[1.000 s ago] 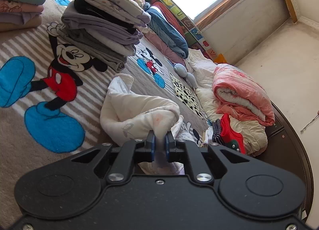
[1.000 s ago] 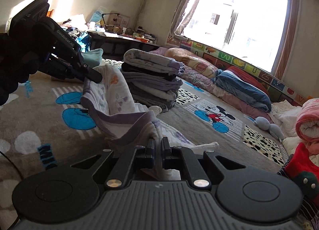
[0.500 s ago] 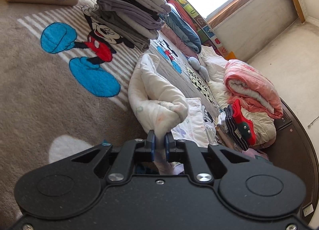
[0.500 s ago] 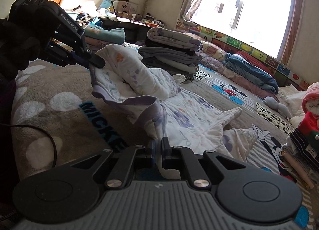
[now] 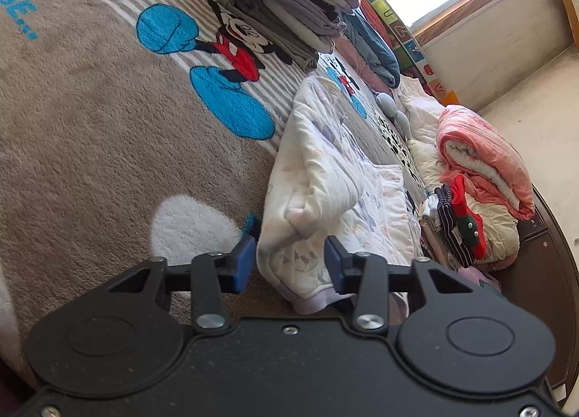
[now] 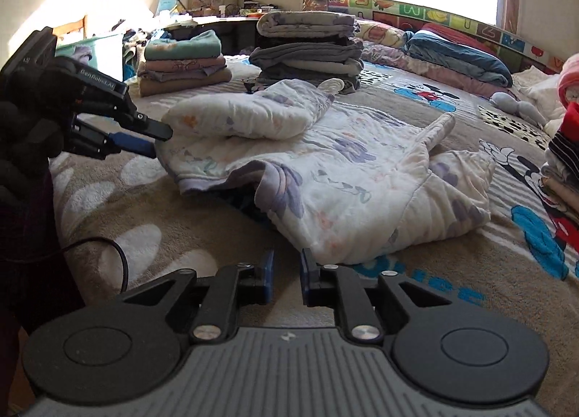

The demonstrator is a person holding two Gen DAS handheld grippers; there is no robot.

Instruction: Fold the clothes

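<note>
Both tools angle down, jaws opening: left tool straddling the white garment, right tool empty.

Soft cloth on a plush bed, hard plastic tools above it.
The white garment is quilted cotton-like cloth, matt, with ribbed lilac hems. The blanket beneath looks like thick, fuzzy fleece. The left gripper and right gripper are matt black plastic with bright metal screws and smooth blue pads. A pink quilt has a slight satin sheen. The bed frame is dark polished wood.
</note>
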